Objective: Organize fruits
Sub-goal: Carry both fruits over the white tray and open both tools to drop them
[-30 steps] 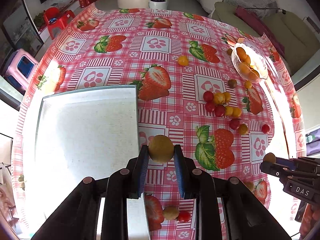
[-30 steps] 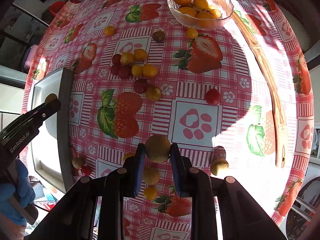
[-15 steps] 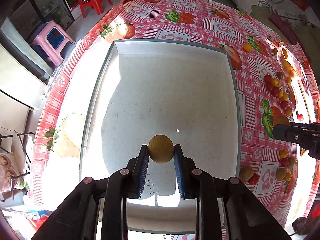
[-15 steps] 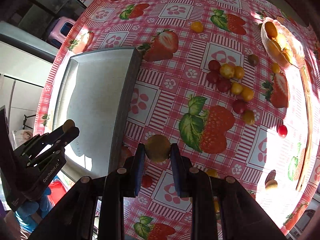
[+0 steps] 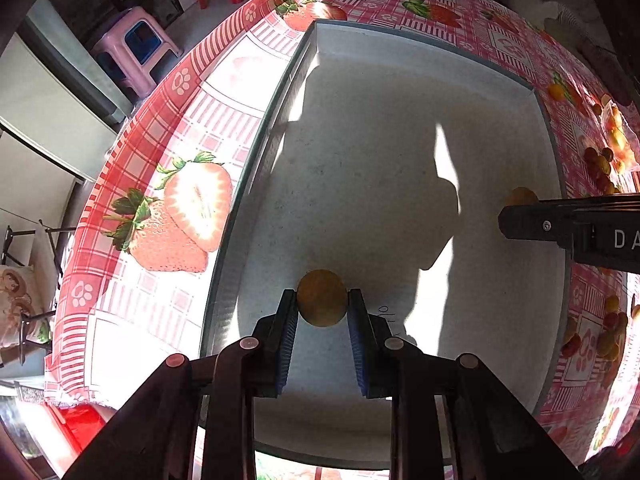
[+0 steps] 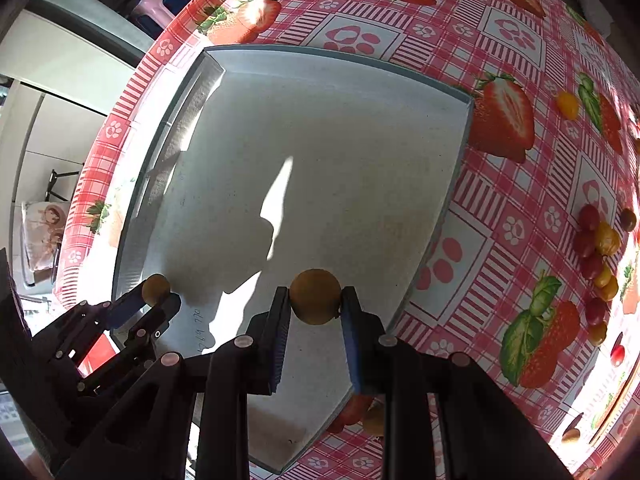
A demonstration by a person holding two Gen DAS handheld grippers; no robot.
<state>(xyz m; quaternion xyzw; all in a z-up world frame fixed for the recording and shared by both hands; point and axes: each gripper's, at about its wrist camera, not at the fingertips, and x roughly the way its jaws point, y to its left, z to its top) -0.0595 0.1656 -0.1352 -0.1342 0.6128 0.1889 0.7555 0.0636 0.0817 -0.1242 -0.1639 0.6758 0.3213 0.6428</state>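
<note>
Left gripper: your left gripper (image 5: 322, 312) points steeply down over the shallow grey rectangular tray (image 5: 400, 52), its blue-padded jaws pinching a round brownish-yellow fruit (image 5: 322, 298).
Right gripper: your right gripper (image 6: 315, 310) also hangs above the tray's floor, near its right rim, jaws clamped on a second round brownish-yellow fruit (image 6: 315, 296).
Held fruits: both sit between the pads above the tray; whether either touches the floor you cannot tell from these views.
Cross view: from the left wrist camera the right gripper enters from the right edge, with its fruit peeking above the fingertip; from the right wrist camera the left gripper sits at lower left, its fruit showing at the tips.
Tray: it rests on the worktop, which is covered with a red-and-white checked cloth printed with strawberries and paw marks (image 6: 500, 184); its pale floor is bare apart from shadows and a small handwritten mark.
Loose fruit: a cluster of small red and yellow round fruits (image 6: 596, 248) lies on the cloth well to the right of the tray, and one yellow fruit (image 6: 568, 105) sits alone further up.
Beyond the worktop: a pink plastic stool (image 5: 136, 48) stands on the floor.
</note>
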